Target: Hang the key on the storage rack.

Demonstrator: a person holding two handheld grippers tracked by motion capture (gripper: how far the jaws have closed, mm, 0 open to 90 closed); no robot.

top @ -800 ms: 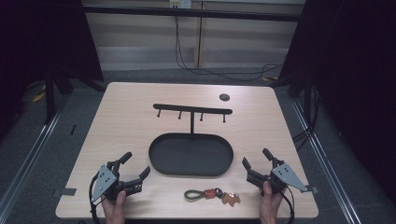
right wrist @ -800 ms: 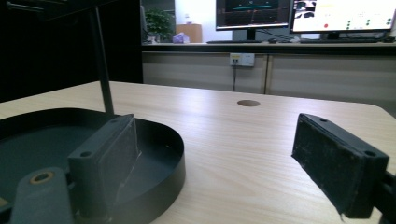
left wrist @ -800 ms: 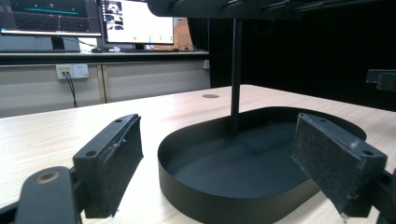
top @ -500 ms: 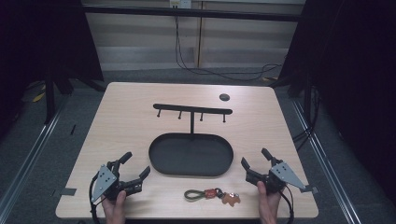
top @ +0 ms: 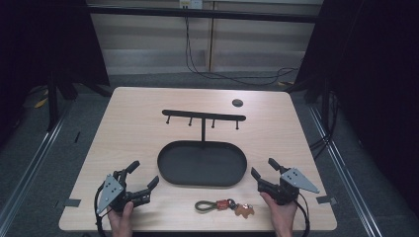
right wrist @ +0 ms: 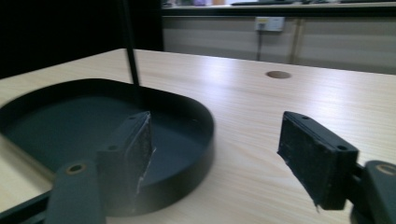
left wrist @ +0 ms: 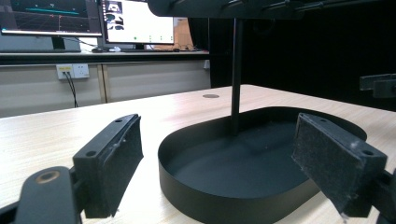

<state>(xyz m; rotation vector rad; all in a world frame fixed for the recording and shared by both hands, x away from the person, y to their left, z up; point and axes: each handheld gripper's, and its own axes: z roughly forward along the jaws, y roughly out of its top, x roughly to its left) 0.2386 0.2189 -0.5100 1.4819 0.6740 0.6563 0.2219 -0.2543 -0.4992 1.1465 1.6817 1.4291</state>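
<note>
The left gripper (top: 143, 177) is sitting near the table's (top: 133, 128) front left corner with its jaws spread wide, gripping nothing. The right gripper (top: 265, 169) is resting at the front right, jaws likewise gaping and bare. Between the two hands, the keychain (top: 223, 205) is lying flat on the pale wood-grain tabletop: a green cord loop, a red clip and a tan charm. Just behind it, a matte black oval tray (top: 202, 178) is standing, a thin post rising into a hooked bar (top: 203, 116).

A keychain (top: 225, 205) lies on the table (top: 133, 128) between the left gripper (top: 143, 177) and right gripper (top: 263, 167).
</note>
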